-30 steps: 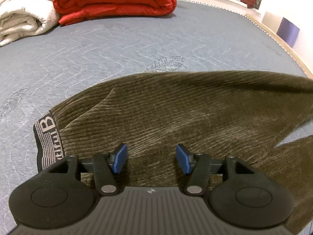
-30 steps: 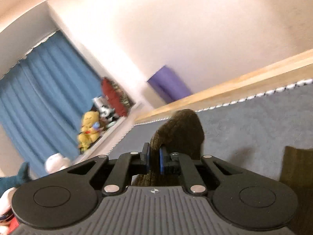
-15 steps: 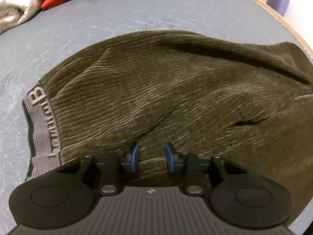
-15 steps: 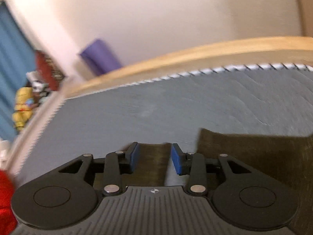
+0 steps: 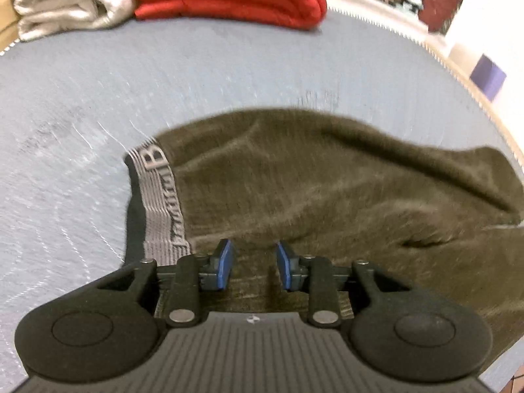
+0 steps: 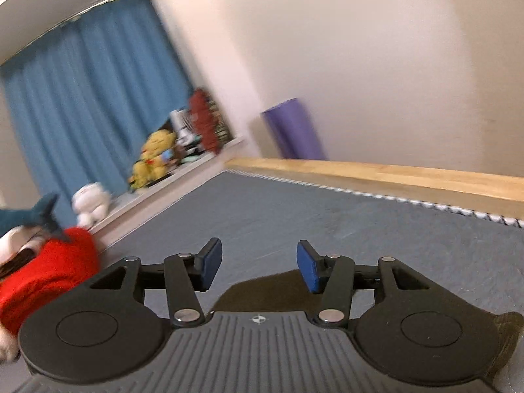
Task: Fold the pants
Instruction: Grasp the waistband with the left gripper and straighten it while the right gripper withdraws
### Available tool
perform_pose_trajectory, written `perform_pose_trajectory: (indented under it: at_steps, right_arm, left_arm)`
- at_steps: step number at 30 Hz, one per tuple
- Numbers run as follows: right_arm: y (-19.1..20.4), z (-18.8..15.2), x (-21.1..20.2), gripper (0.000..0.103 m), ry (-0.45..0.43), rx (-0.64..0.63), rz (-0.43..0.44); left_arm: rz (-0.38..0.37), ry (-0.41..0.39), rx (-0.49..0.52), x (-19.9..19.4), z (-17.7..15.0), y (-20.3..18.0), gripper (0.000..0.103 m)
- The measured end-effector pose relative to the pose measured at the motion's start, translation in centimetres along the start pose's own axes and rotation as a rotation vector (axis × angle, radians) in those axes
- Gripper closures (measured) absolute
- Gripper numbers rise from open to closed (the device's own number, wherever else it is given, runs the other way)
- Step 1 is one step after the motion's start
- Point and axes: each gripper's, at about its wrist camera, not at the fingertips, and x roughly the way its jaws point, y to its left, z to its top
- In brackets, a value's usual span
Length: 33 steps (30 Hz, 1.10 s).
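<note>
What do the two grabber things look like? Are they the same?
Yes, they match. The left gripper and the right gripper each have a dark grey ribbed body with a small round cross mark, two black round humps, black linkage arms with silver rivets, and two fingers ending in flat blue pads. No cables, hands or sleeves show.

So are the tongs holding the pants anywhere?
No. The left tongs stand open above the pants; the right tongs are opening with nothing between them.
</note>
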Motion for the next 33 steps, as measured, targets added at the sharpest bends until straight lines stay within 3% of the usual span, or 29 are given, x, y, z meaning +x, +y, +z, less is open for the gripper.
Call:
perform_pose_trajectory:
  at_steps: [3,7,12,15,18,28,31,33]
  right_arm:
    - [2.4,-0.5,-2.6,0.045,0.035,-0.068,0.059]
    - [6.0,-3.1,-4.5,0.039,0.168,-0.176,0.143]
    - [10.1,-11.9,-5.4,0.038,0.369,-0.414,0.347]
    - [12.7,-16.7,-5.4,0.041,0.455,-0.585,0.354]
    - [14.0,-18.1,-5.5,0.041,0.484,-0.629,0.432]
    - [15.2,-18.3,-4.8,0.038,0.515,-0.601,0.437]
    - [15.7,-18.5,-4.9,0.037,0.513,-0.598,0.441]
    - [15.7,-18.5,-4.9,0.037,0.516,-0.595,0.440]
  left_arm:
    - [-0.005,-0.037,-0.020,-1.3,0.2,0.4,0.069]
    - [0.023,-0.063,-0.076,-2.0,0.9,2.1,0.068]
    - [0.116,-0.031,-0.136,-1.0,0.7,4.6,0.068]
    - [0.151,0.002,-0.143,0.0,0.5,5.4,0.063]
    - [0.164,0.001,-0.147,0.2,0.7,5.5,0.060]
    - [0.155,-0.023,-0.130,1.1,1.5,4.1,0.059]
    - [0.137,-0.066,-0.167,0.7,2.1,4.3,0.059]
    - [0.104,-0.104,-0.215,0.3,2.6,5.1,0.066]
